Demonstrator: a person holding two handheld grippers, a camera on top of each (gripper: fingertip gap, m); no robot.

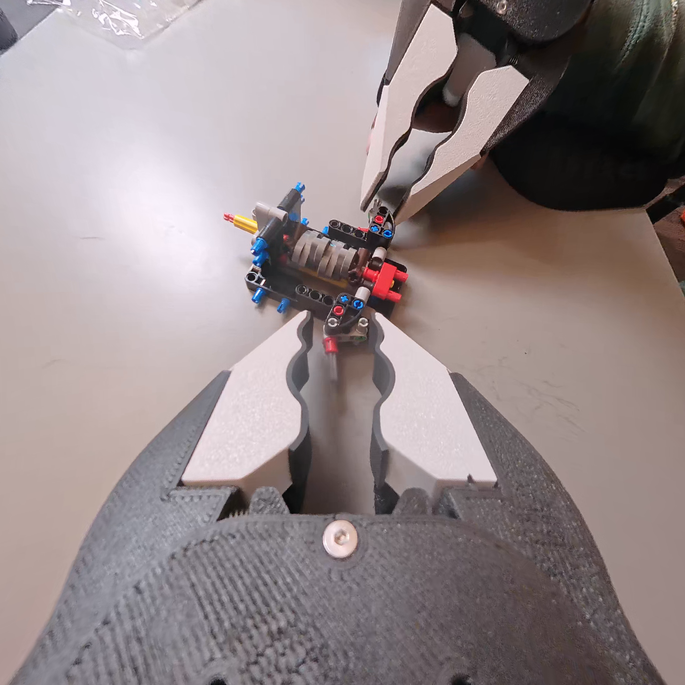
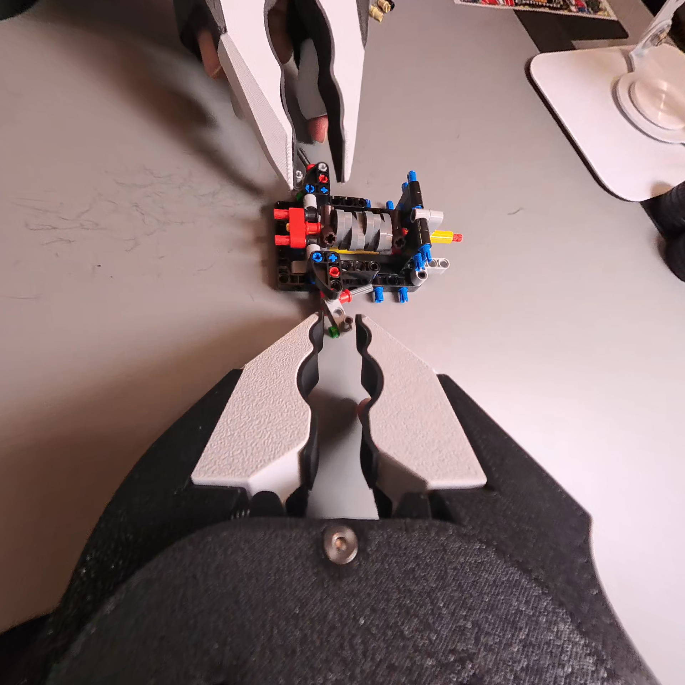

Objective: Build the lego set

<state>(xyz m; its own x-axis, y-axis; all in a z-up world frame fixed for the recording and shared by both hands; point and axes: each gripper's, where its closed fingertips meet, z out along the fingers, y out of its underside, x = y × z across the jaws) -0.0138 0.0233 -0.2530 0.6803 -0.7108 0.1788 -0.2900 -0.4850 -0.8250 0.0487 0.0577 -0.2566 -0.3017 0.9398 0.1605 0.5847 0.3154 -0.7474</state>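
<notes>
Left gripper (image 1: 339,320) jaws parted around lego model (image 1: 326,259); right gripper (image 2: 337,318) jaws likewise parted opposite.

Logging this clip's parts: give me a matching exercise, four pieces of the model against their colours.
Things:
1. block with pegs at one end of the lego model
2. sleeve at the opposite end
3. ribbed drum in the middle
4. side pins along the frame

Colours:
A. blue
B. grey
C. red
D. yellow

Pairs: 1-C, 2-D, 3-B, 4-A
</notes>
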